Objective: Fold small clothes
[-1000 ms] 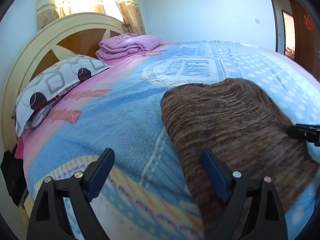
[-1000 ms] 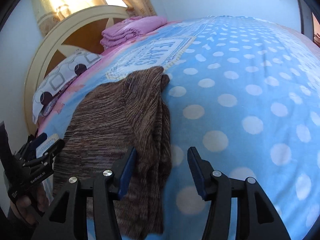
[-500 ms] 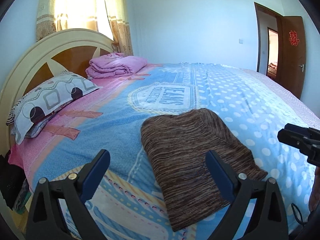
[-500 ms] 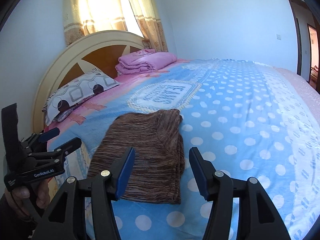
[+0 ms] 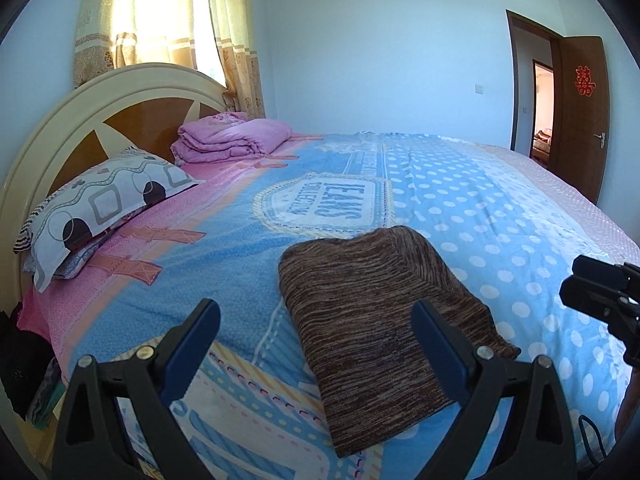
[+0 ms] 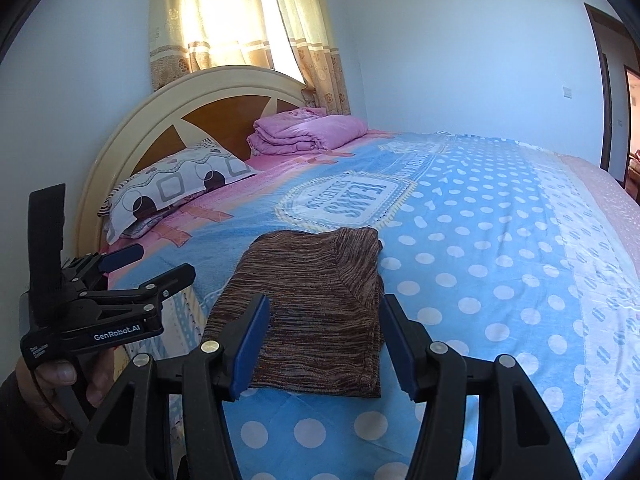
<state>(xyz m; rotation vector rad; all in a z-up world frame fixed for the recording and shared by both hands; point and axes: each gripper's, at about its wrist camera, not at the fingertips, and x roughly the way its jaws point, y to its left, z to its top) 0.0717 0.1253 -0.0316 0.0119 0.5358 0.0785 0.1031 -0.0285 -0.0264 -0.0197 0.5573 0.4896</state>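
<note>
A brown striped knit garment (image 5: 380, 312) lies folded into a flat rectangle on the blue patterned bedspread (image 5: 500, 208); it also shows in the right wrist view (image 6: 316, 304). My left gripper (image 5: 316, 344) is open and empty, held above the bed just short of the garment. My right gripper (image 6: 322, 344) is open and empty, held above the garment's near edge. Each gripper shows in the other's view, the right one at the right edge (image 5: 600, 300) and the left one at the left (image 6: 120, 296).
A patterned pillow (image 5: 96, 208) and a folded pink quilt (image 5: 232, 136) lie by the cream and wood headboard (image 5: 80, 120). Curtains hang behind it. A brown door (image 5: 580, 112) stands open at the far right.
Both grippers have drawn back and up from the garment, so more of the bed and room shows. The folded garment has stayed in place.
</note>
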